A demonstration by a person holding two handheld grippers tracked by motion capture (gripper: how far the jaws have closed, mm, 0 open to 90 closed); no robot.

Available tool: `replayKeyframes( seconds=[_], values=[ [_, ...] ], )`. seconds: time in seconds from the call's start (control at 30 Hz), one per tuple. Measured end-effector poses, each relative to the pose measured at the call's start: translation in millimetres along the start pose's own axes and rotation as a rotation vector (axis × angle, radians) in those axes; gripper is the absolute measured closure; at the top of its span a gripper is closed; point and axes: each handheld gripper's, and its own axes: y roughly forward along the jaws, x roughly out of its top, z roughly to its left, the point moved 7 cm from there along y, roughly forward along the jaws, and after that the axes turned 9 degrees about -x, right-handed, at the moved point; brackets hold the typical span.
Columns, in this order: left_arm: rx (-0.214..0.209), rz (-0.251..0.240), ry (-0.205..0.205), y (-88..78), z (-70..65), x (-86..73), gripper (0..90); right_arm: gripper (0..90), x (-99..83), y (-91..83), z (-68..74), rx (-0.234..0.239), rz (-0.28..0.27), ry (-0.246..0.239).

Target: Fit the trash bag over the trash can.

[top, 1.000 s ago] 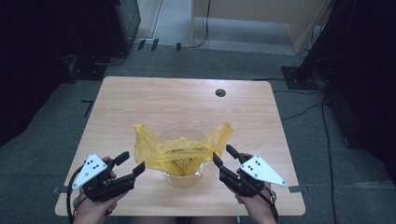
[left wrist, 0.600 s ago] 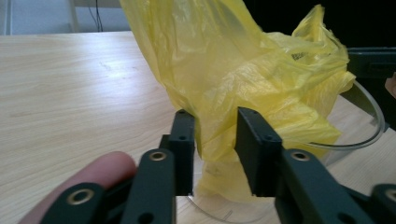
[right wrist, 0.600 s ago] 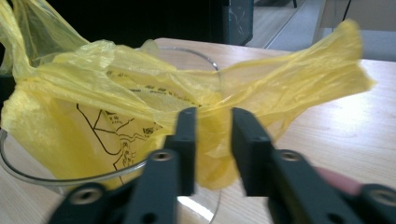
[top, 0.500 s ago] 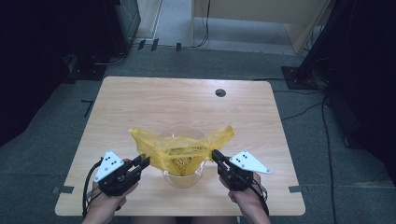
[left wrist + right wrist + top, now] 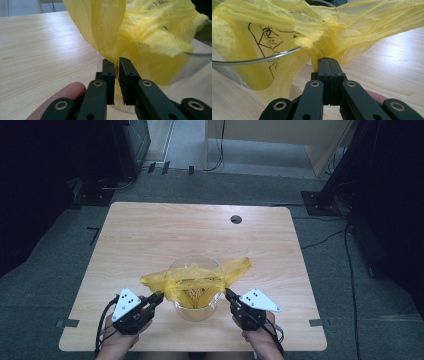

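A pale wooden table is standing on grey carpet, and at its near edge a clear round glass bowl is sitting lined with a thin yellow plastic bag. The left gripper is pinching the bag's left edge, its jaws having just been closing on the film. The right gripper is clamping the bag's right edge, jaws pressed together on it

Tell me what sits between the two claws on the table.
In the high view, a clear bowl lined with a yellow bag stands between the left claw and the right claw; each pinches a bag edge.
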Motion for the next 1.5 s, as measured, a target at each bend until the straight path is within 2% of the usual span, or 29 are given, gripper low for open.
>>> replayKeyframes(
  seconds=[0.13,0.23,0.3,0.37,0.57,0.67,0.73,0.77,0.83,0.87,0.93,1.0,1.1,1.17,1.2,1.27,1.37,1.5],
  values=[
    [0.03,-0.01,-0.018,-4.8,8.3,-1.5,75.7,76.5,5.2,-7.4,-8.3,-0.01,-0.026,0.042],
    [0.078,-0.024,-0.061,-8.6,19.5,-0.5,69.6,71.2,14.7,-17.5,-18.3,-0.014,-0.077,0.09],
    [0.066,-0.055,-0.098,-12.9,23.4,2.8,64.8,68.5,21.1,-23.3,-22.3,0.002,-0.104,0.135],
    [0.068,-0.074,-0.116,-17.9,26.1,6.5,60.9,64.4,26.0,-26.7,-24.1,0.014,-0.118,0.157],
    [0.077,-0.142,-0.153,-37.9,34.3,22.0,52.4,59.4,39.1,-31.5,-23.5,-0.001,-0.144,0.131],
    [0.07,-0.175,-0.168,-43.4,32.0,30.0,50.6,56.6,45.4,-29.0,-23.6,-0.008,-0.148,0.142],
    [0.064,-0.195,-0.161,-44.2,26.6,35.8,49.1,54.1,45.9,-25.4,-23.1,-0.013,-0.135,0.161],
    [0.057,-0.208,-0.143,-44.0,22.5,39.0,47.5,52.6,45.7,-23.3,-21.8,-0.013,-0.13,0.176],
    [0.056,-0.224,-0.075,-43.2,10.4,46.0,45.7,51.7,46.0,-20.8,-18.1,-0.019,-0.129,0.167],
    [0.045,-0.228,-0.024,-41.2,-0.1,50.7,45.3,51.9,46.7,-20.9,-16.5,-0.022,-0.132,0.159],
    [0.034,-0.215,0.022,-36.5,-14.3,57.2,43.2,51.8,50.3,-22.1,-9.9,-0.017,-0.146,0.122],
    [0.05,-0.198,0.016,-29.7,-21.5,60.7,43.0,51.5,52.3,-21.4,-4.7,-0.005,-0.146,0.117],
    [0.126,-0.155,0.021,-18.4,-20.1,59.5,40.1,46.3,51.0,-14.3,4.8,0.016,-0.122,0.107],
    [0.131,-0.126,-0.013,-10.4,-16.3,56.2,37.4,40.6,47.2,-6.6,10.7,0.024,-0.086,0.089],
    [0.134,-0.109,-0.036,-5.8,-13.5,53.7,36.4,39.9,44.9,-2.5,11.7,0.01,-0.07,0.079],
    [0.131,-0.087,-0.053,-0.7,-10.1,49.8,35.2,43.5,40.0,3.6,12.7,-0.007,-0.042,0.067],
    [0.117,-0.069,-0.076,5.0,-7.3,44.0,37.9,61.7,35.0,6.3,11.5,-0.04,-0.043,0.039],
    [0.133,-0.068,-0.032,6.1,-8.1,40.4,51.5,75.8,35.8,1.6,10.7,-0.065,-0.079,-0.004]
  ],
)
